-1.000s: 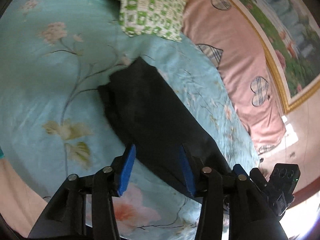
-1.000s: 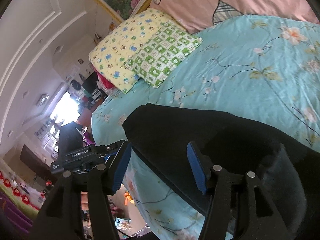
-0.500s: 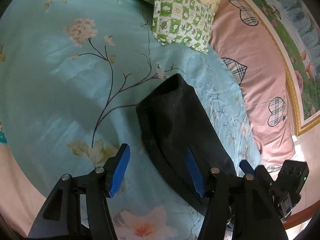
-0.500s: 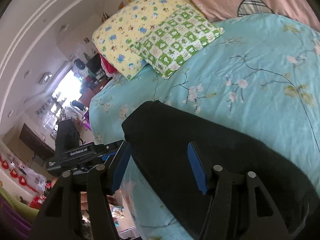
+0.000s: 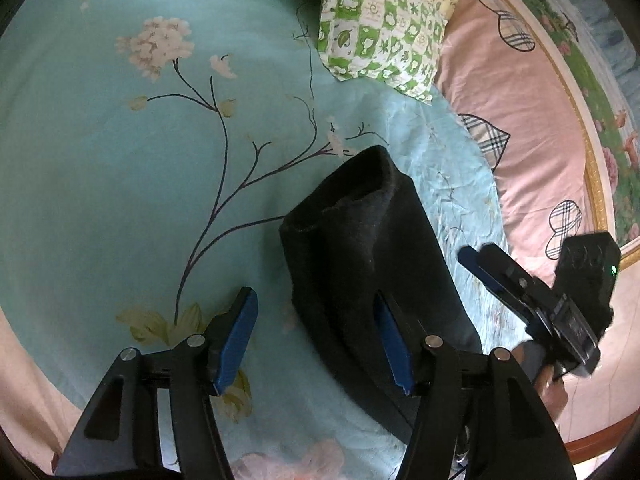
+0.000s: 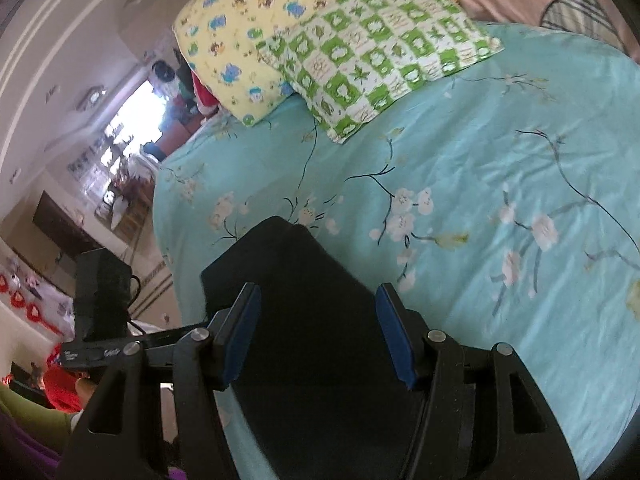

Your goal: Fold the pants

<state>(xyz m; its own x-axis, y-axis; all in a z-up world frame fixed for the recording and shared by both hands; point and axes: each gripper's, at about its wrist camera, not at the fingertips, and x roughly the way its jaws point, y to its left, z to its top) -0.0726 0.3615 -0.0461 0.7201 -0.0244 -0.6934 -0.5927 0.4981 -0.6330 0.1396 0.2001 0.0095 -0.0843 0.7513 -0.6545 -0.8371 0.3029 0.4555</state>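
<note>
Black pants (image 5: 360, 256) lie folded in a long strip on the turquoise floral bedsheet (image 5: 120, 184). Their far end bulges up a little. My left gripper (image 5: 316, 340) is open and empty above the sheet, its right finger over the pants' near part. My right gripper (image 6: 316, 332) is open and empty, hovering over the pants (image 6: 304, 320), which fill the space between its fingers. The right gripper also shows in the left wrist view (image 5: 532, 300) at the bed's right edge.
A green-checked pillow (image 5: 384, 32) and a yellow patterned pillow (image 6: 240, 36) lie at the head of the bed. A pink quilt (image 5: 520, 128) runs along the far side. The bed edge and the room floor (image 6: 132, 216) lie left of the right gripper.
Both grippers have pulled back from the pants and risen. The pants look smaller and farther in the left view. The right view has swung toward the pillows.
</note>
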